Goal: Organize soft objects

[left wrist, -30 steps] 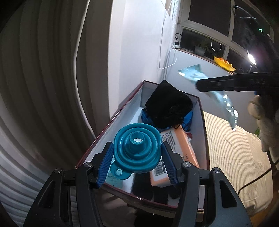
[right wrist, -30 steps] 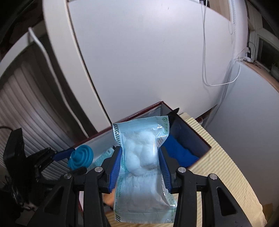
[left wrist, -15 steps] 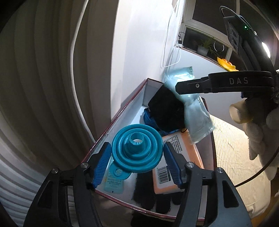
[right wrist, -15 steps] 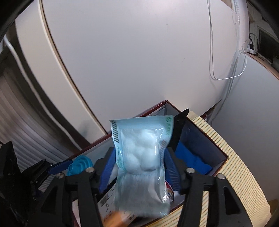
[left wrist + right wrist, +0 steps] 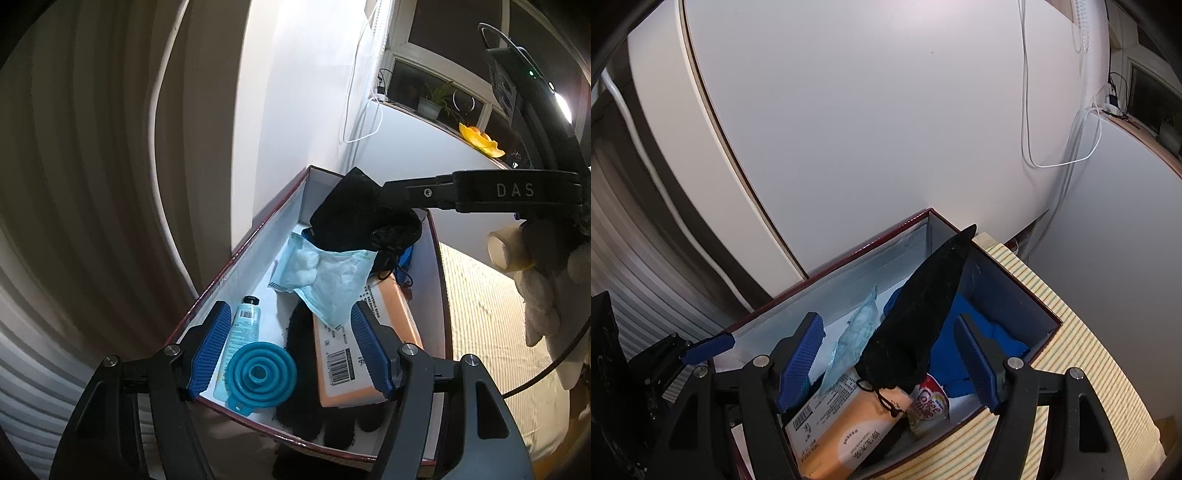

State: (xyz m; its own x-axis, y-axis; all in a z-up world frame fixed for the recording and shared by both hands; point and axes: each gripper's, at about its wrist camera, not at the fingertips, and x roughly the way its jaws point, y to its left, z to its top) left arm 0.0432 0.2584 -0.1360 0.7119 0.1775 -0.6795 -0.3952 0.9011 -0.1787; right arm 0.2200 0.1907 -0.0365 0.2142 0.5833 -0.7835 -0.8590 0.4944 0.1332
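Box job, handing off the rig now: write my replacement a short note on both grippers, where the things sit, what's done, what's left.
Left gripper: open, jaws have just been opening, nothing between the pads; the teal funnel it let go lies in the near end of the box.
Right gripper: open, jaws just opened, empty; its cotton pack now rests in the box against the black pouch.
Also inside: orange packet, small tube, blue cloth.
Done: funnel and cotton pack dropped in.
Left: no other loose items show in either view, so check around the box.
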